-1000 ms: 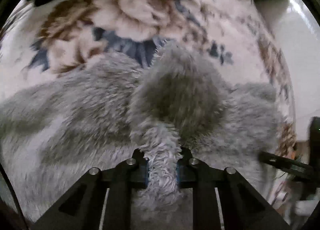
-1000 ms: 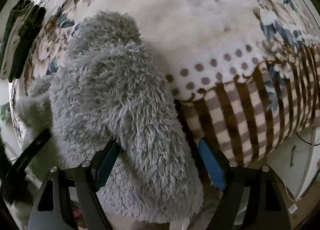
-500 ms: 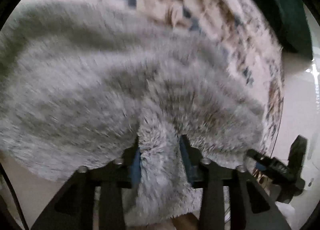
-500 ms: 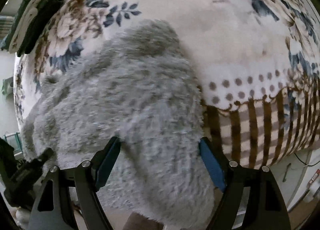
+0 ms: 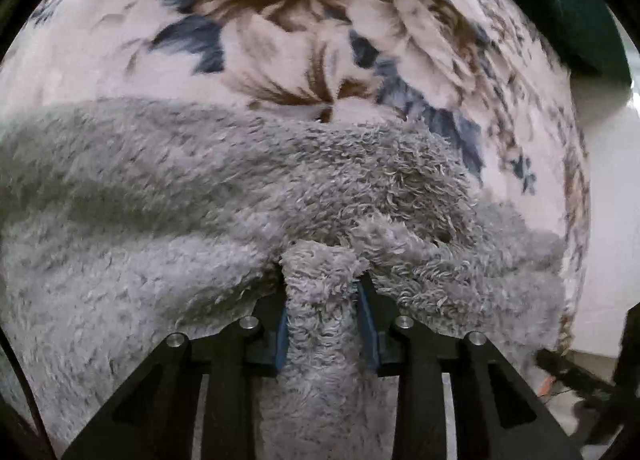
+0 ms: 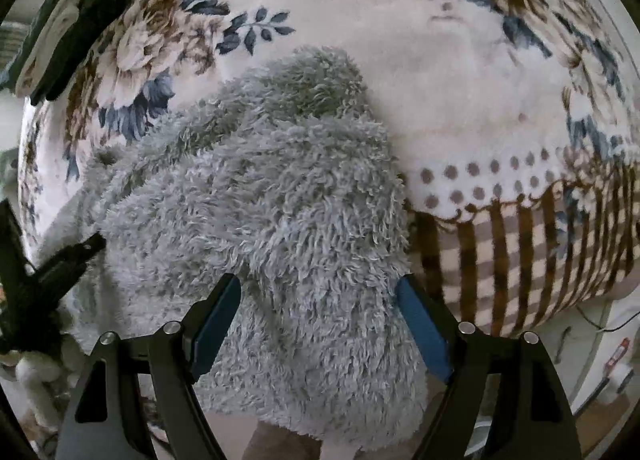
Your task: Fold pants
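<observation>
Fuzzy grey pants (image 5: 200, 199) lie bunched across a floral blanket (image 5: 100, 51). My left gripper (image 5: 324, 280) points steeply down, its jaws closing, and its blue pads pinch a narrow fold of the pants. My right gripper (image 6: 320, 292) points straight down with its jaws wide around a thick bundle of the pants (image 6: 260, 179), the pads pressed against both sides. The left gripper's dark frame (image 6: 60, 260) shows at the left edge of the right wrist view. A dark blurred part of the right gripper (image 5: 580, 380) shows low on the right in the left wrist view.
The blanket (image 6: 460, 79) ends in a dotted and brown-striped border (image 6: 520, 252) that drops over the bed edge. Folded dark clothes (image 6: 72, 11) lie at the far left corner. A dark green cloth (image 5: 568, 7) lies at the top right. Floor with cables (image 6: 600, 340) lies beyond the edge.
Both grippers have carried the pants across the blanket. The raised hump in front of the left gripper has sunk flat, and the bundle in the right gripper now spreads wider over the bed.
</observation>
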Available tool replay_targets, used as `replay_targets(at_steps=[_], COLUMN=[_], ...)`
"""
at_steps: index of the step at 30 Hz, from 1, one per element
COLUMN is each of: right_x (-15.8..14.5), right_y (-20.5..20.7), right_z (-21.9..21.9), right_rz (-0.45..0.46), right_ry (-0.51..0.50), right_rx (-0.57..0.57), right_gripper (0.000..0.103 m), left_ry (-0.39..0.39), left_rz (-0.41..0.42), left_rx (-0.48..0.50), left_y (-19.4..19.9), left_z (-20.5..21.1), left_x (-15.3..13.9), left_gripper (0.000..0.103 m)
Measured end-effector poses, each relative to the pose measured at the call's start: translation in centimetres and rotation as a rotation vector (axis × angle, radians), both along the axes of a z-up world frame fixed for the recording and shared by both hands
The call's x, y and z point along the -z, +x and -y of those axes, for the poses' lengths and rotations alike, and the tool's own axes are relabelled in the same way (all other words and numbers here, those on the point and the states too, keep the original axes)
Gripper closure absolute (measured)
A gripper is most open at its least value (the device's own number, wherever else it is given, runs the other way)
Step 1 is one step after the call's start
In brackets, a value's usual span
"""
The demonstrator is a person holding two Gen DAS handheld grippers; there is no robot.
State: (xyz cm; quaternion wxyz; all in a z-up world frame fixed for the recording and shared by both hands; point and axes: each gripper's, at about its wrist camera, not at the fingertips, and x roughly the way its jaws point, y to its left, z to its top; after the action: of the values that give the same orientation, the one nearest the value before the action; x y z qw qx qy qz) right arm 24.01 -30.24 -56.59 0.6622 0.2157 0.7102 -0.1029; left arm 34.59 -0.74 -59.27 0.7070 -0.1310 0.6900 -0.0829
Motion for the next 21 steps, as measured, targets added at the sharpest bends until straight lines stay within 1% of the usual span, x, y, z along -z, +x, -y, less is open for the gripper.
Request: replay_targets(at_steps=[1, 2, 3, 4, 5, 6, 7, 8, 9, 10, 12, 13, 14, 15, 16, 17, 18, 21], right_x=[-0.1, -0.3, -0.5, -0.7, -0.9, -1.0, -1.1, -1.3, -1.5, -1.8, -2.3, -2.4, -2.4, -2.2, -2.0, -1.8, -1.5, -0.6], right_y=[0.1, 0.3, 0.5, 0.6, 0.8, 0.9, 1.0, 1.2, 1.3, 1.6, 2.1, 2.3, 2.7, 2.9, 3.1, 3.5, 3.8, 4.5], right_z=[-0.5, -1.3, -2.3, -3.1, -4.1, -5.0, -5.7, -6.5, -7.3, -8.2, -9.4, -10.1, -11.1, -11.6, -12.5, -13.3, -14.3, -16.6], right_rz=[-0.001, -0.004, -0.008, -0.012, -0.015, -0.016, -0.003, 0.002, 0.003, 0.008, 0.021, 0.028, 0.029, 0.027, 0.021, 0.013, 0.004, -0.01], right_ry=[-0.03, -0.081, -0.134, -0.182, -0.224, -0.248, -0.238, -0.23, -0.219, -0.211, -0.202, -0.183, -0.163, -0.157, -0.153, -0.153, -0.158, -0.165], right_rx=[-0.02, -0.052, -0.087, -0.116, -0.142, -0.16, -0.193, -0.193, -0.194, -0.198, -0.214, -0.222, -0.234, -0.245, -0.262, -0.281, -0.304, -0.348], right_gripper=[0.02, 0.015, 0.007, 0.006, 0.006, 0.006, 0.006, 0.006, 0.006, 0.006, 0.006, 0.006, 0.006, 0.006, 0.006, 0.006, 0.006, 0.006], left_ry=[-0.003, 0.009, 0.021, 0.032, 0.042, 0.047, 0.054, 0.058, 0.069, 0.077, 0.076, 0.095, 0.099, 0.091, 0.06, 0.04, 0.026, -0.051], left_rz=[0.033, 0.07, 0.094, 0.121, 0.15, 0.165, 0.176, 0.171, 0.169, 0.168, 0.173, 0.177, 0.179, 0.177, 0.172, 0.172, 0.171, 0.166], left_rx=[-0.001, 0.001, -0.006, -0.022, -0.056, -0.08, -0.119, -0.169, -0.242, -0.296, -0.464, -0.58, -0.675, -0.737, -0.821, -0.859, -0.903, -0.959], left_y=[-0.5, -1.3, -1.9, -2.8, -4.2, -4.8, -5.9, -6.9, -8.0, -8.4, -10.3, -11.6, -12.5, -13.0, -13.7, -13.9, -14.1, -13.5], left_z=[-0.2, -0.4, -0.6, -1.1, -2.0, -2.6, -3.7, -5.1, -7.1, -8.2, -12.6, -15.4, -17.5, -19.0, -21.5, -22.6, -23.8, -25.1], left_x=[-1.3, -2.8, -3.7, -4.9, -6.3, -6.8, -7.5, -7.9, -8.3, -8.3, -8.3, -8.0, -7.3, -6.7, -5.4, -4.5, -3.3, -0.3], left_gripper=[0.075, 0.07, 0.063, 0.037, 0.008, 0.001, 0.0, 0.0, 0.0, 0.0, 0.0, 0.0, 0.0, 0.0, 0.001, 0.006, 0.009, 0.01])
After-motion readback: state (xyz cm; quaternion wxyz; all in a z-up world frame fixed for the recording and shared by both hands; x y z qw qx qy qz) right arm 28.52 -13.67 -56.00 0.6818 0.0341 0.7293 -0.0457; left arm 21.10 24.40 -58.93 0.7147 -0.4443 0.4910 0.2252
